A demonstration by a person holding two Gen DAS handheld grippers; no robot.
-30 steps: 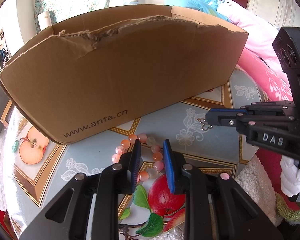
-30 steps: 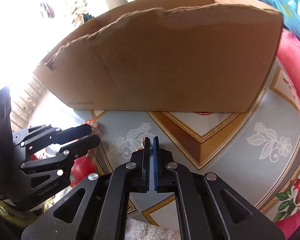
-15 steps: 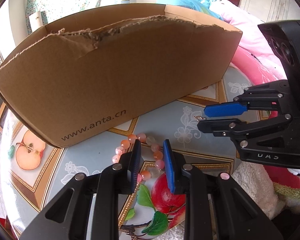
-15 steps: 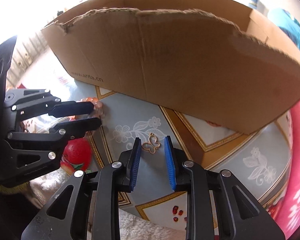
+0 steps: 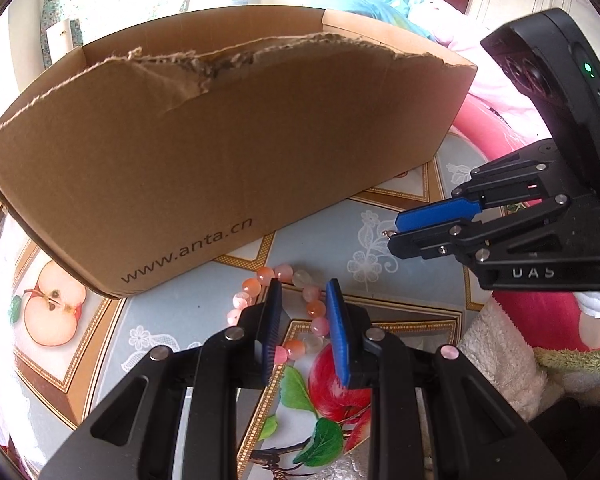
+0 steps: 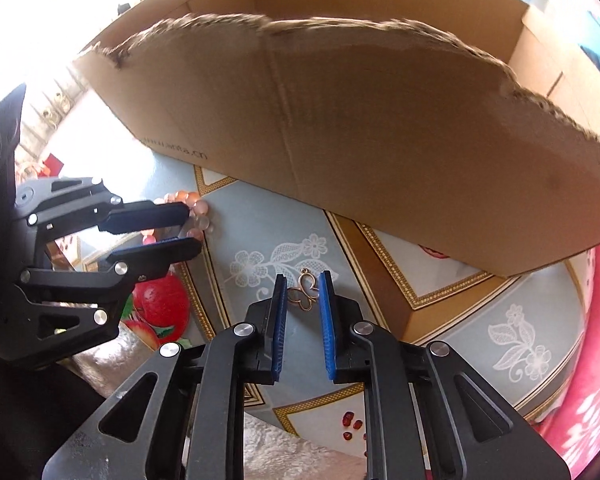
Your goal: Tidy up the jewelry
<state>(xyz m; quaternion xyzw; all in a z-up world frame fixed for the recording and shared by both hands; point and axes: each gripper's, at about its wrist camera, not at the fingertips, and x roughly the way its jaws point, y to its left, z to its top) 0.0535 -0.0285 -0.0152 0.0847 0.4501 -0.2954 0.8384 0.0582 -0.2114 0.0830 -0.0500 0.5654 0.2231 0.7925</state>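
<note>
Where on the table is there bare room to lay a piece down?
Free: the grey-blue floral patch right of the butterfly charm, below the cardboard box. Crowded: between both grippers, where the bead bracelet lies under the left gripper.

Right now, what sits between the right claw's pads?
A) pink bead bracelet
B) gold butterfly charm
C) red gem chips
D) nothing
B: the gold butterfly charm lies on the tablecloth between the closing right claw pads; the bead bracelet is over by the left claw.
</note>
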